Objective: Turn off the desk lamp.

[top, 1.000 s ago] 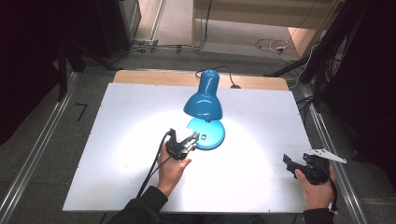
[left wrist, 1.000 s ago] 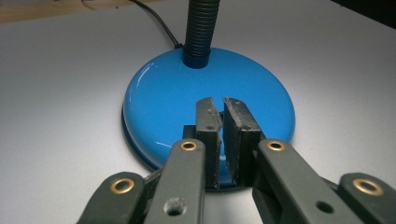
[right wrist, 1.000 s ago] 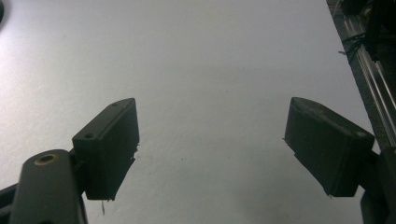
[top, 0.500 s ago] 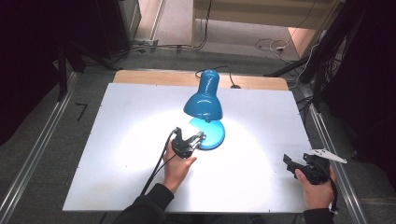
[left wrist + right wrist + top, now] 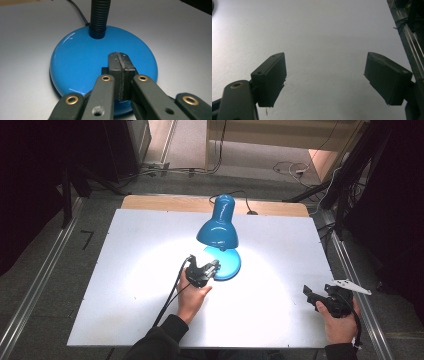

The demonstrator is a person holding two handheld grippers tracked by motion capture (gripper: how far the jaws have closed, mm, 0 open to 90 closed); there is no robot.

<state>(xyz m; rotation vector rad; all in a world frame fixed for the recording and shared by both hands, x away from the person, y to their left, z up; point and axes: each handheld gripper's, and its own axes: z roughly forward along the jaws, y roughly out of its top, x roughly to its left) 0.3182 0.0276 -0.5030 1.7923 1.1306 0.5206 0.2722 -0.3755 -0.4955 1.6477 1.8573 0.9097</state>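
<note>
One blue lamp (image 5: pixel 219 227) mid-table (image 5: pixel 125 270). Left gripper (image 5: pixel 214 267), jaws pressed together, empty, over lamp base (image 5: pixel 82 65); right gripper (image 5: pixel 311 296) jaws wide, empty, near right edge.

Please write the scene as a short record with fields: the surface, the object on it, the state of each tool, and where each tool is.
surface: white table, lit in a bright pool under the lamp
object: blue desk lamp, switched on, round base, black flexible neck
left tool: jaws shut, empty, tips over the lamp base
right tool: jaws open, empty, over bare table near the right edge
hands: left hand, right hand
</note>
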